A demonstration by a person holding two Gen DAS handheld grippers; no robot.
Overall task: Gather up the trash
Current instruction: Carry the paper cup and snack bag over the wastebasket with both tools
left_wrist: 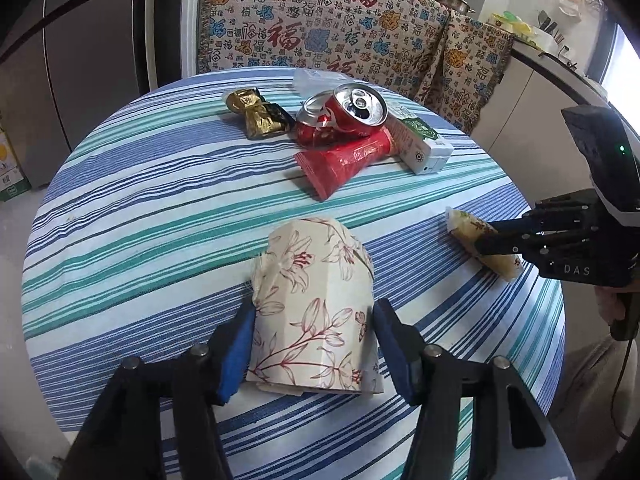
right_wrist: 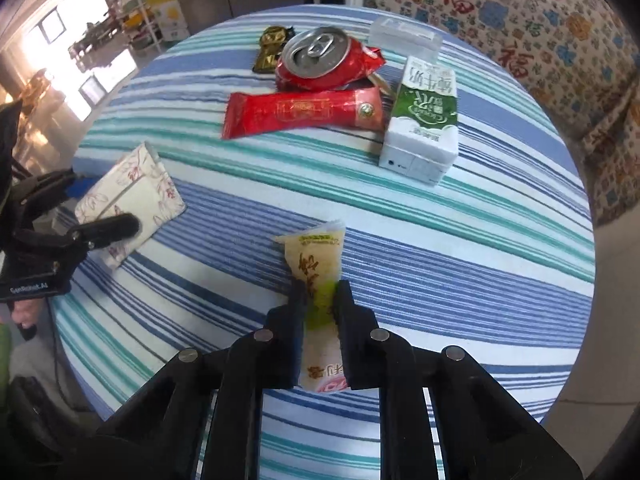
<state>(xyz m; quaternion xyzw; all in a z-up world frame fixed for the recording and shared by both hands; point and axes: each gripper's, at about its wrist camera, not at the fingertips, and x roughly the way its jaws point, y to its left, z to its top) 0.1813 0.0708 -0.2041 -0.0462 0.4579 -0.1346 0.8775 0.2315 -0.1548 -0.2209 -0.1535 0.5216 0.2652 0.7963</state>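
A striped desk (left_wrist: 120, 208) fills both views. At lower center, the left gripper (left_wrist: 316, 344) has its fingers clamped on a floral tissue pack (left_wrist: 316, 300); the right gripper (right_wrist: 320, 312) pinches a yellow wrapper (right_wrist: 320, 264). A crushed red can (left_wrist: 340, 116) lies at upper center.

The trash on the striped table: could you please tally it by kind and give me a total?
Wrappers: 3 (gold wrapper, red wrapper, yellow wrapper)
Cans: 1 (crushed can)
Cartons: 1 (milk carton)
Tissue packs: 1 (floral pack)
Clear plastic boxes: 1 (box)
Total: 7
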